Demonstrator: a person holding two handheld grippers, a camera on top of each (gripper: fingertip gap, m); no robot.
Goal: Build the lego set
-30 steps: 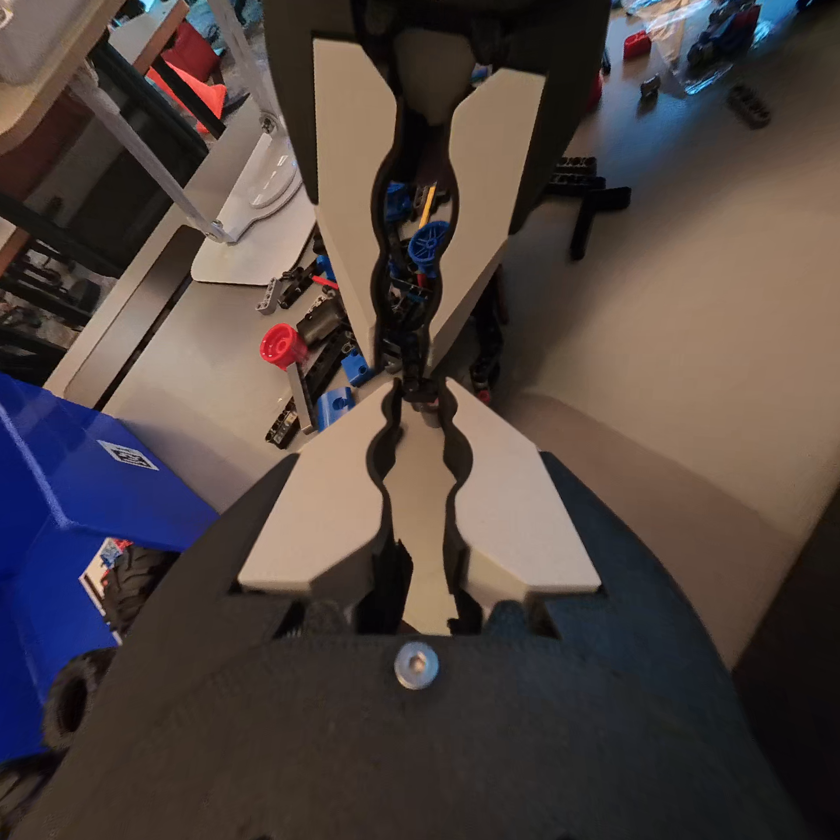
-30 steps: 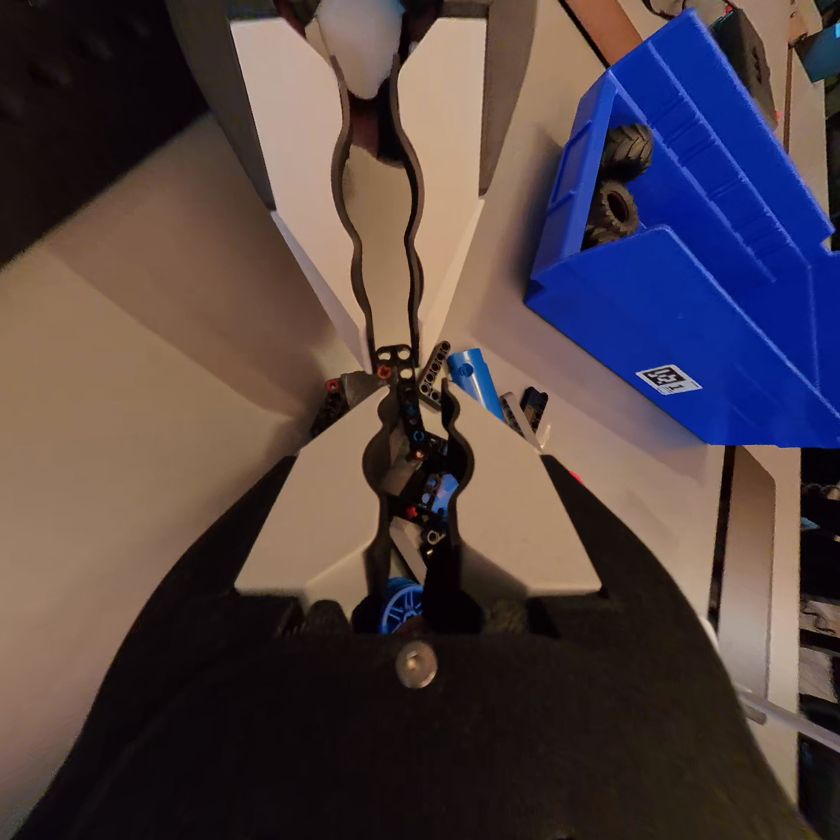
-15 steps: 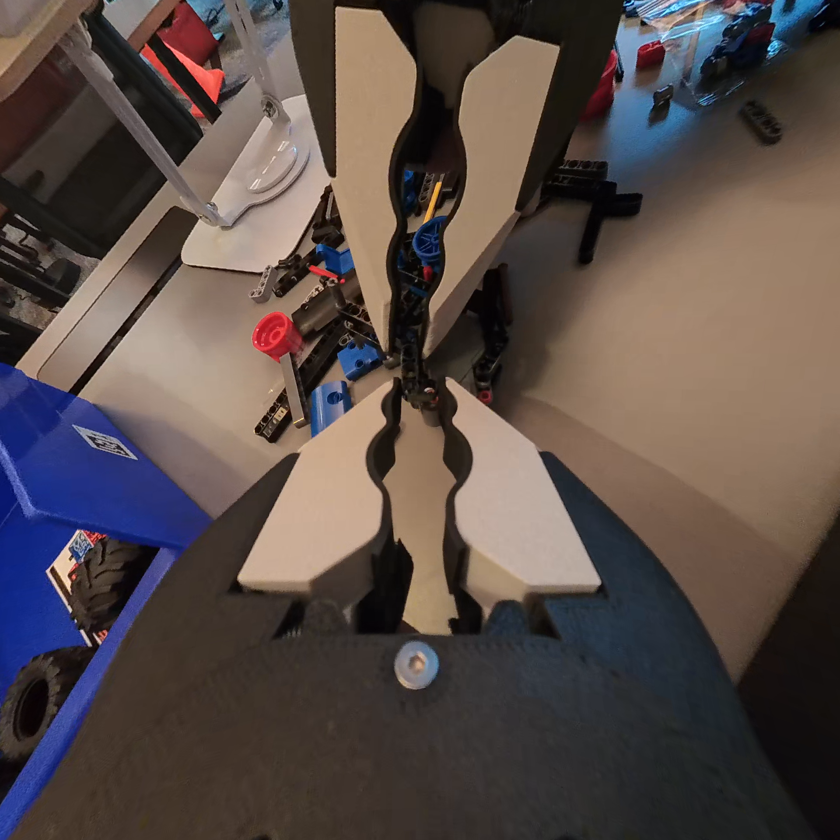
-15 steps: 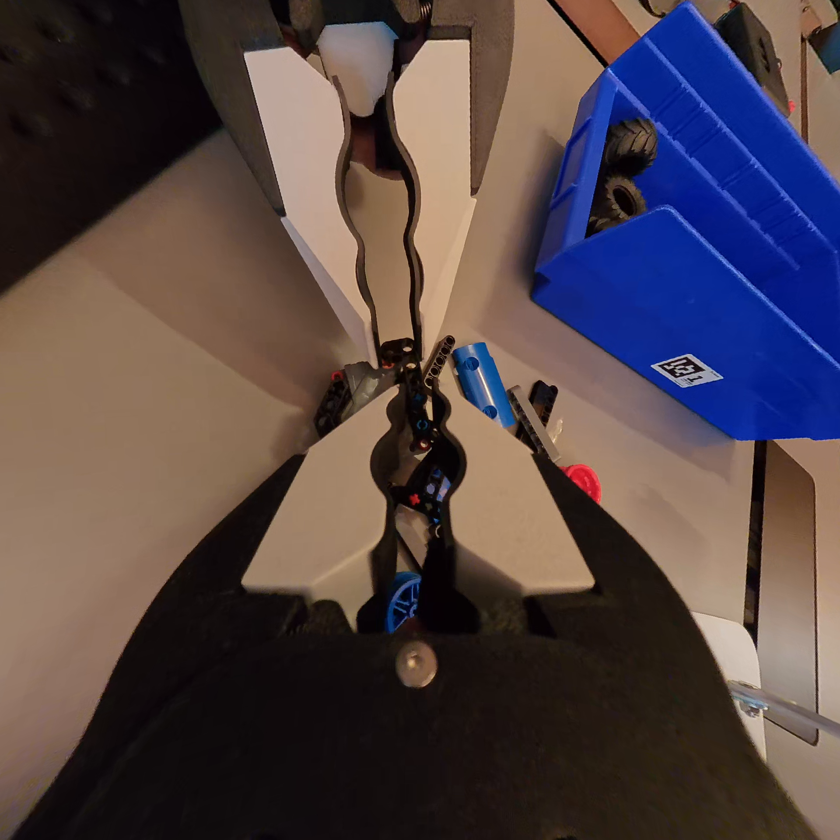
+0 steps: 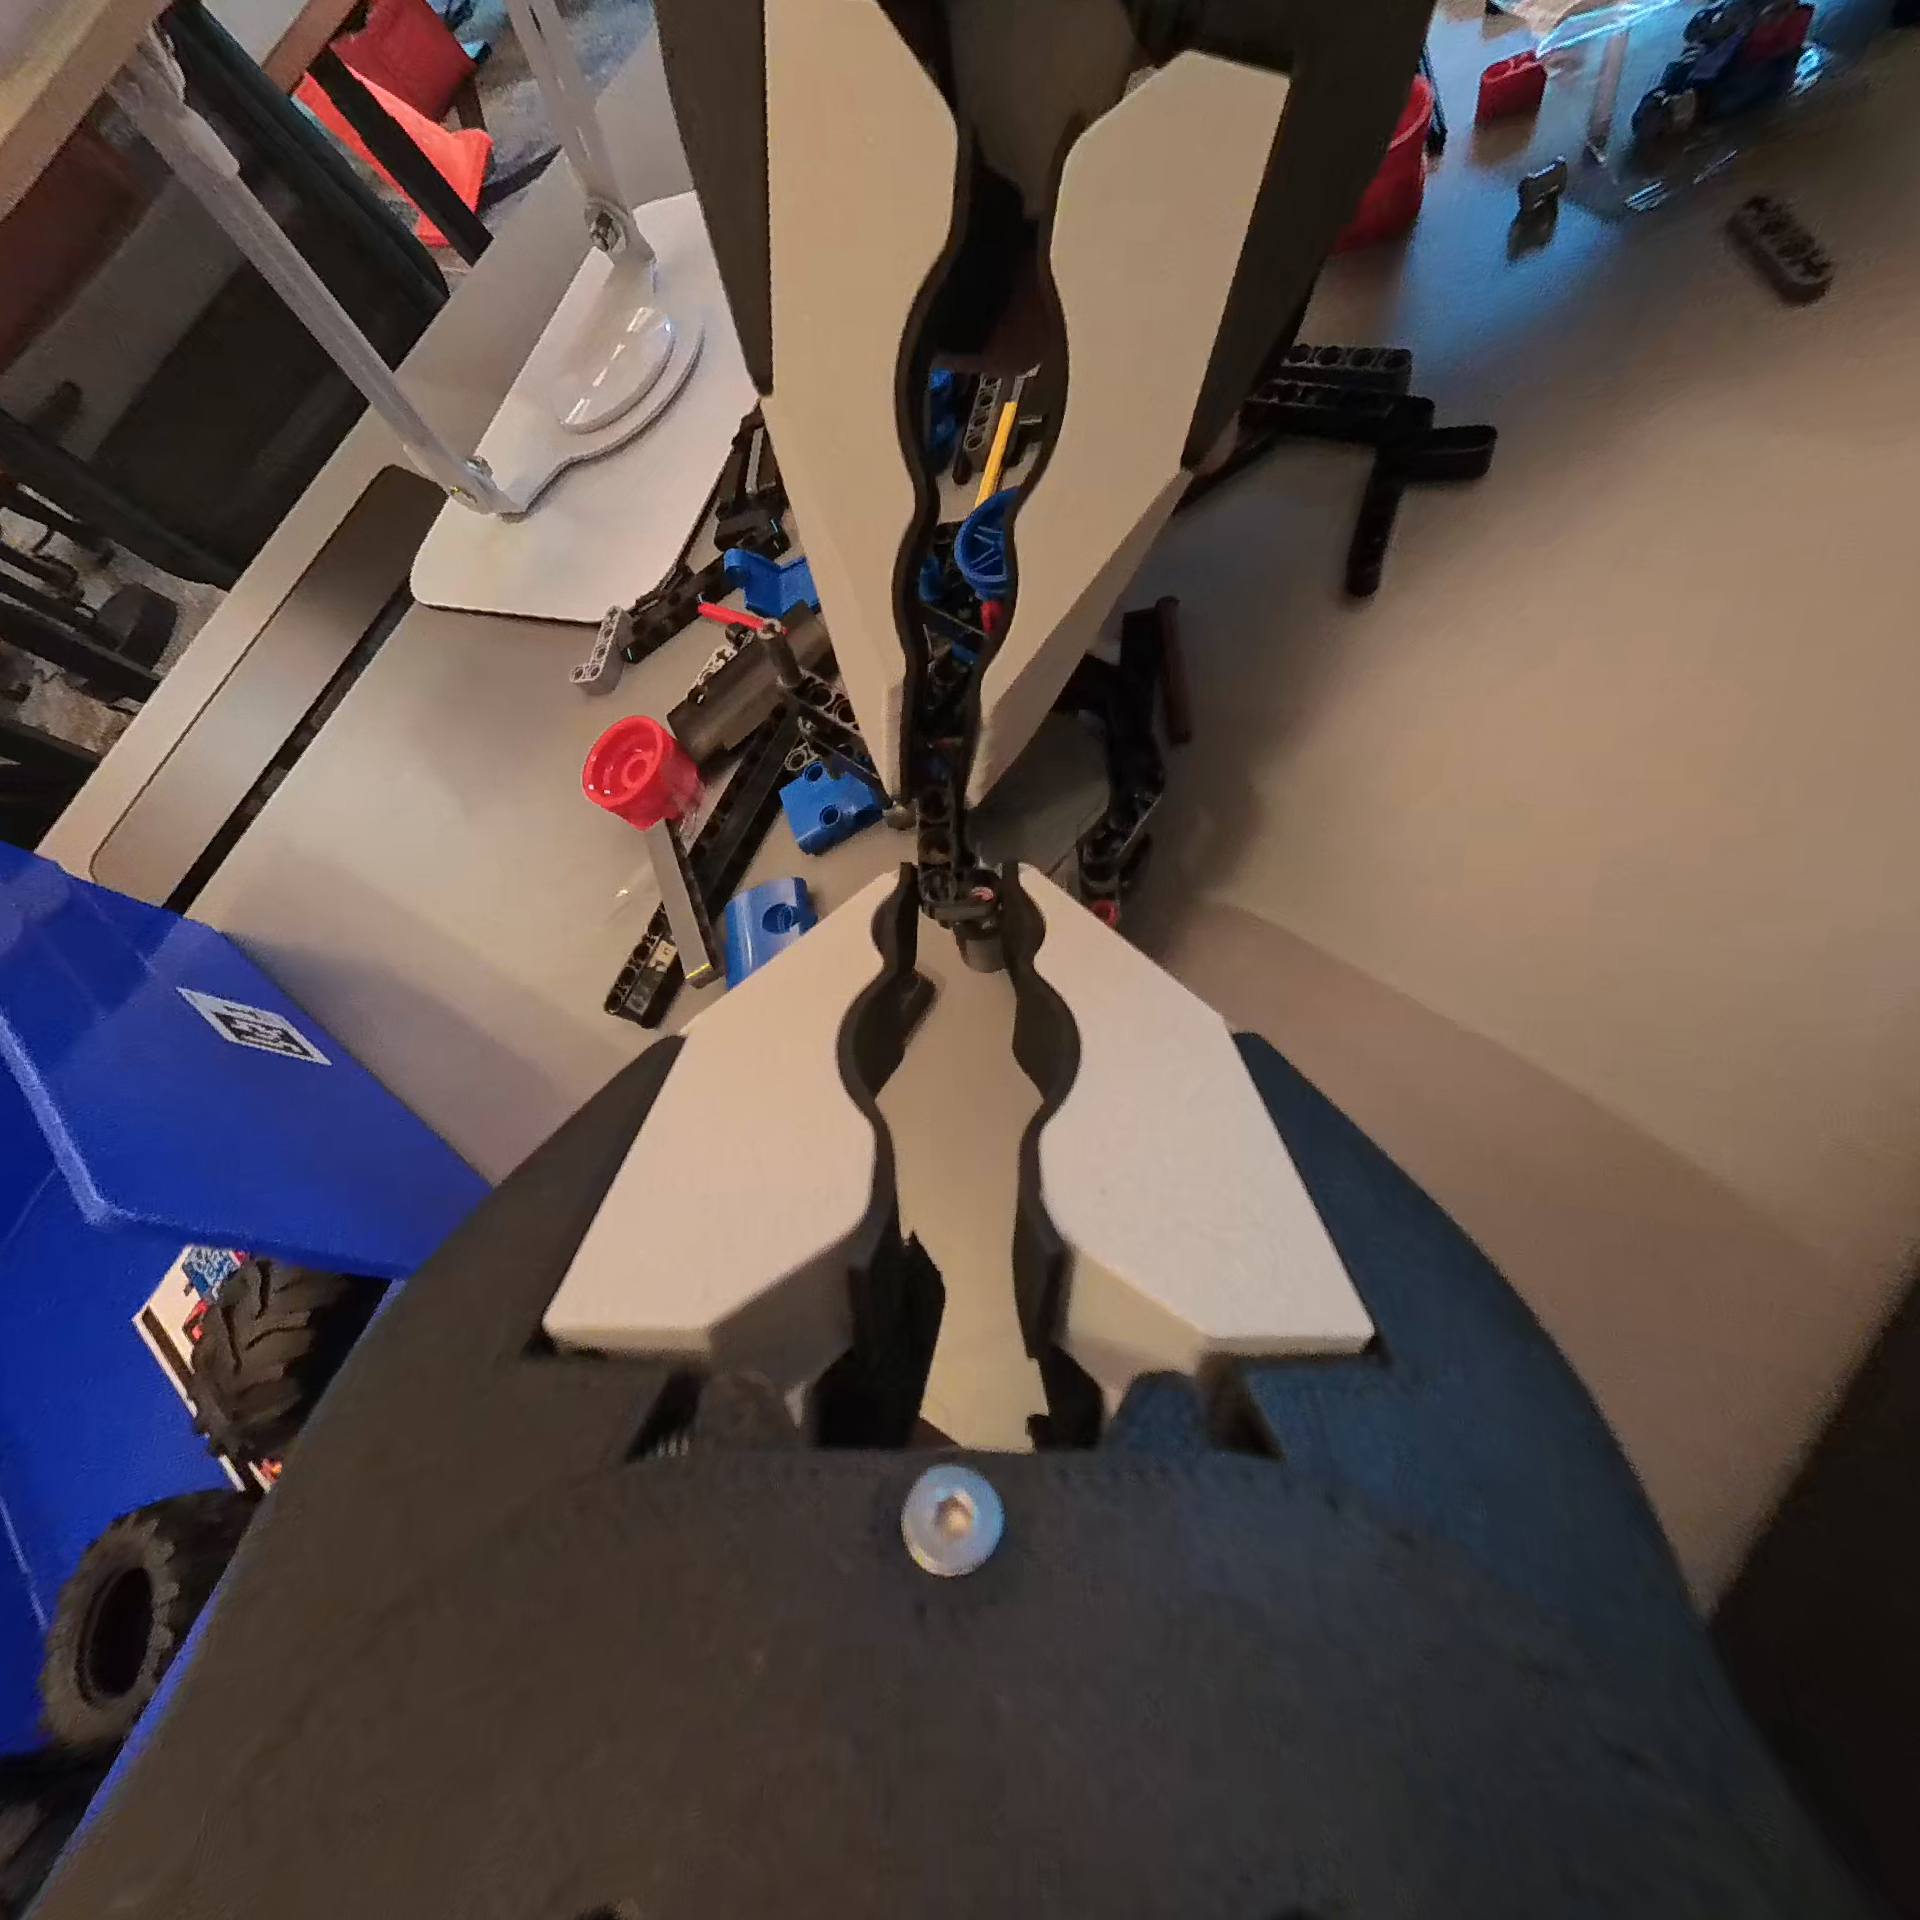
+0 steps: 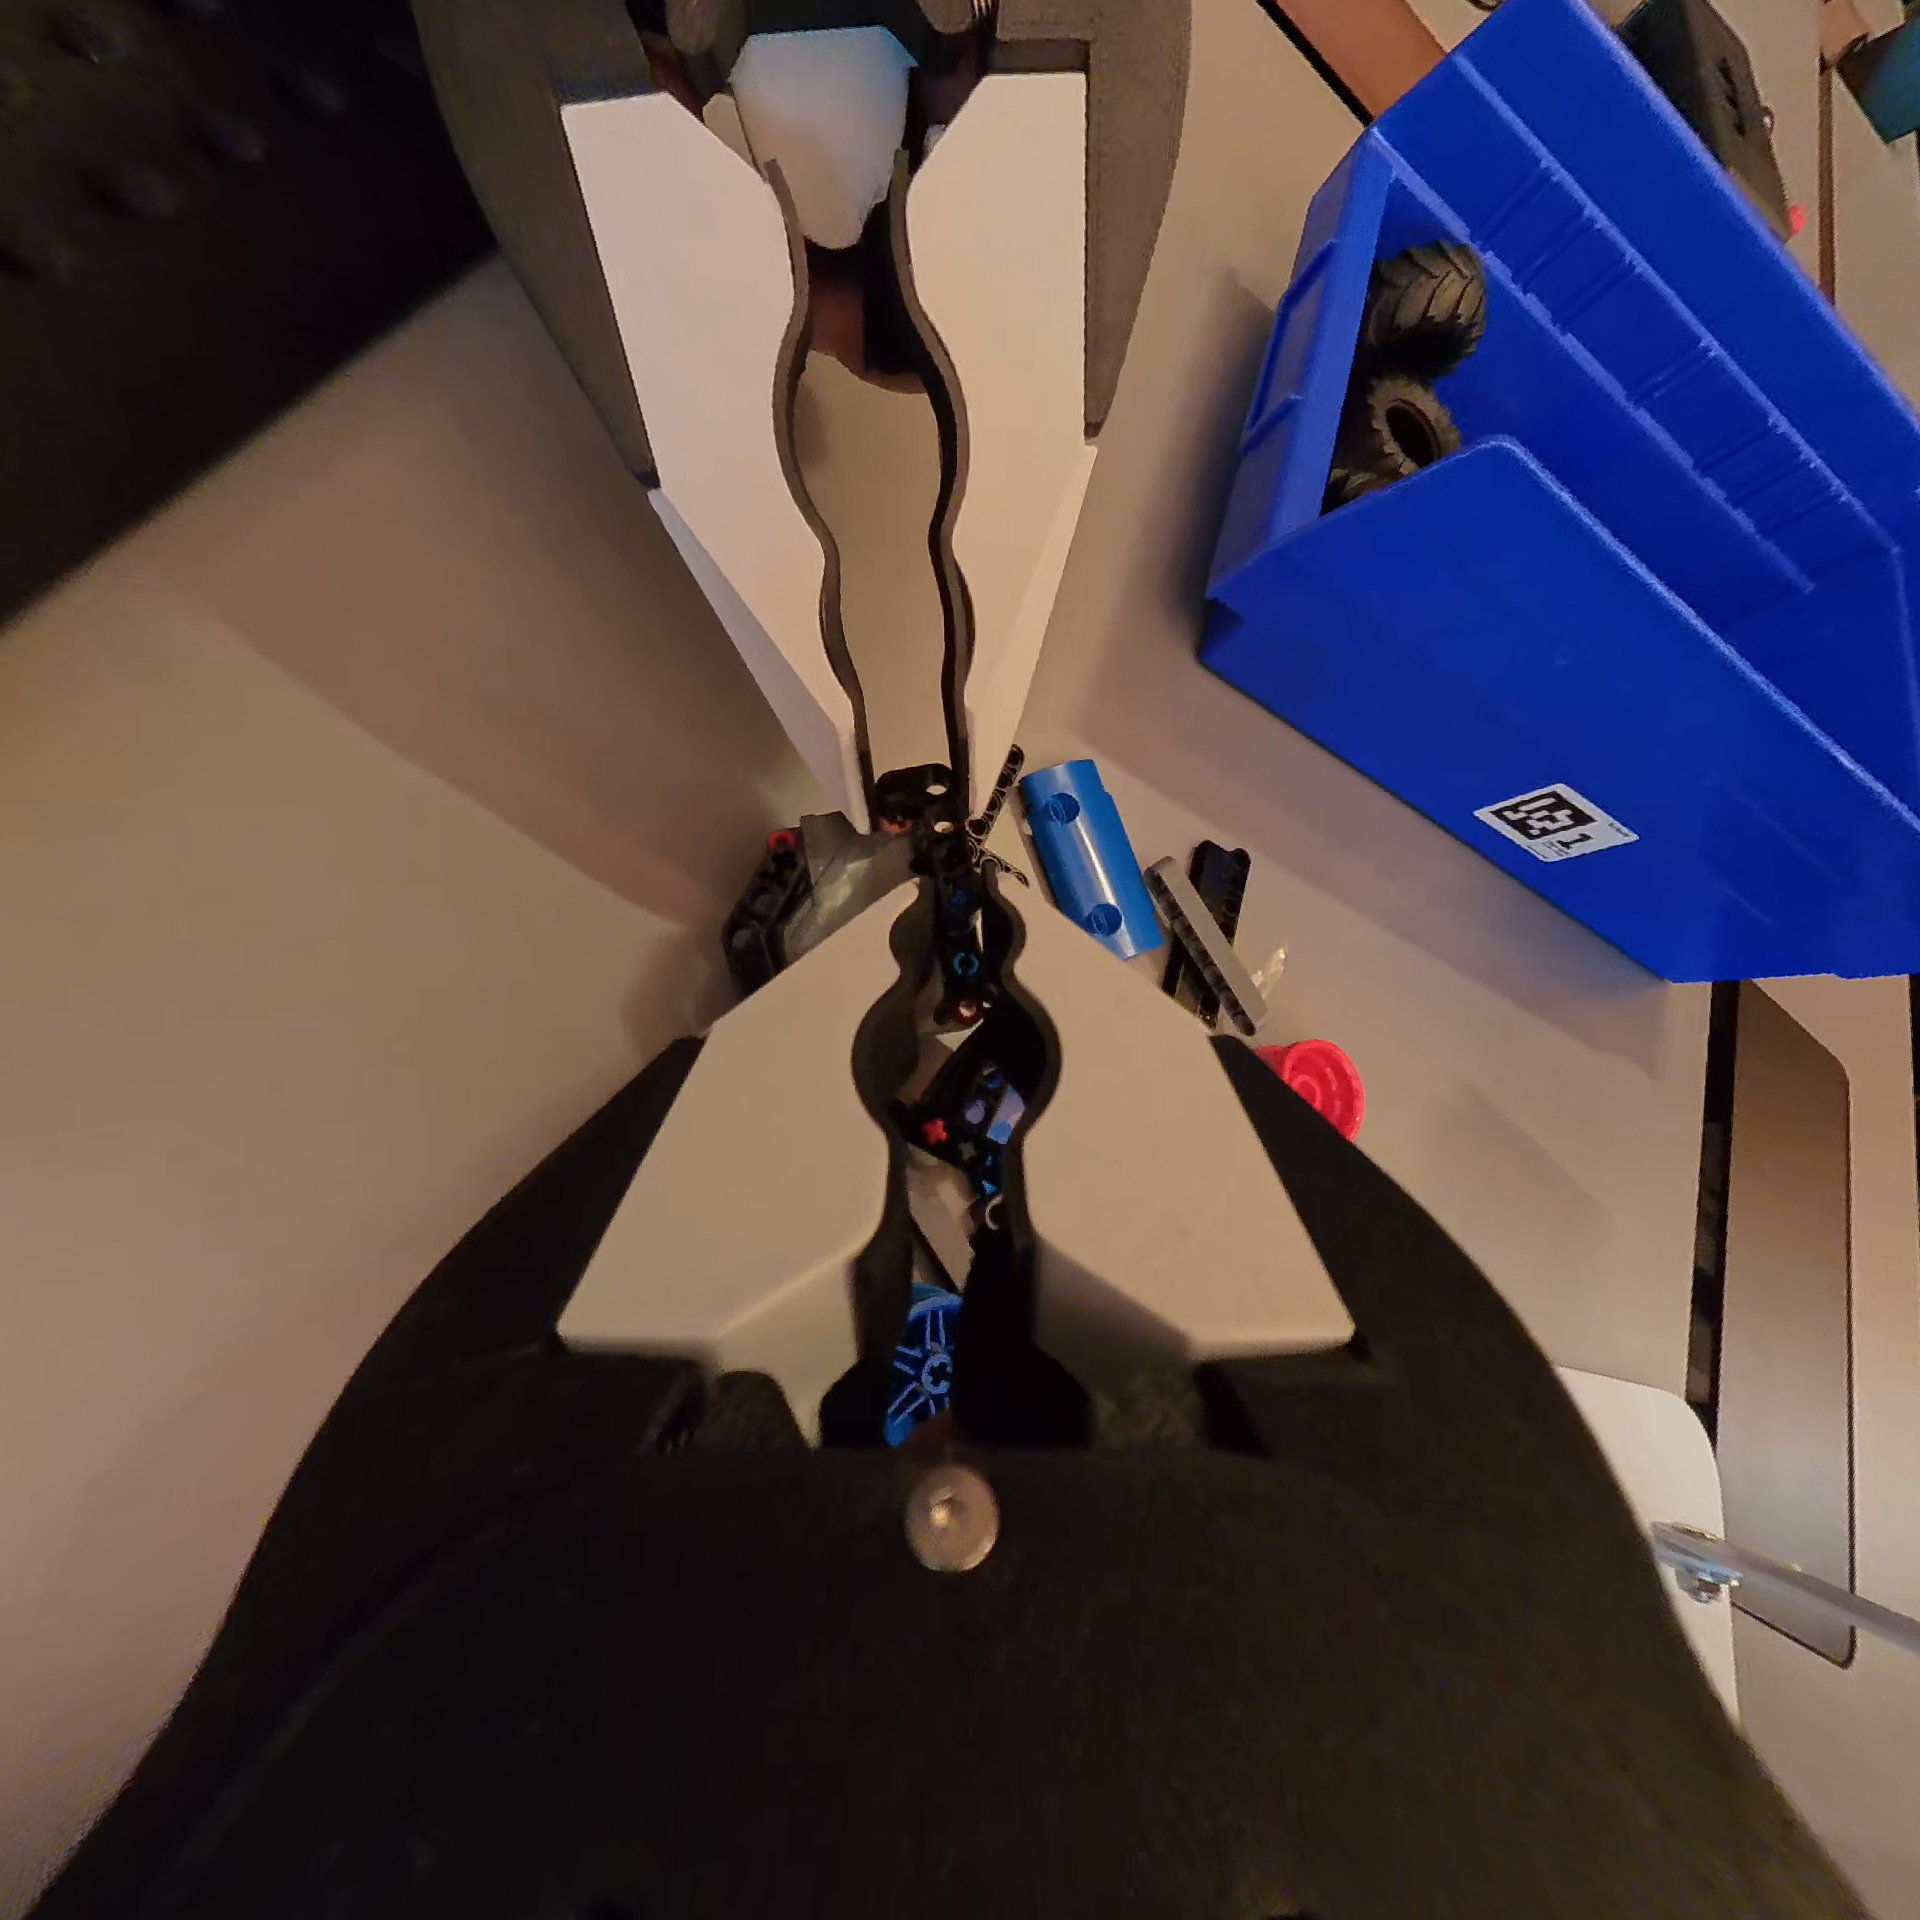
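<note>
My two grippers meet tip to tip over the grey table [image 5: 1507, 831]. My right gripper [image 6: 961, 883] is shut on a black lego assembly [image 6: 961, 956] with blue pins and a blue spoked wheel [image 6: 925, 1371] deep between its fingers. In the left wrist view it reaches in from the top [image 5: 935, 821], with the wheel [image 5: 987, 540] in the gap. My left gripper [image 5: 956, 894] is shut on the assembly's small black end piece [image 5: 961, 920]. It enters the right wrist view from the top [image 6: 914, 790].
Loose parts lie under the grippers: a red wheel hub [image 5: 629, 774], blue curved pieces [image 6: 1086, 862], grey and black beams [image 6: 1205, 935]. More black beams [image 5: 1351, 405] lie farther off. A blue bin [image 6: 1558, 623] holds black tyres [image 6: 1423, 301]. A white stand base [image 5: 582, 468] is behind.
Both grippers stay shut and tip to tip on the assembly. The pair has shifted slightly, and the red wheel hub has come into the right wrist view.
</note>
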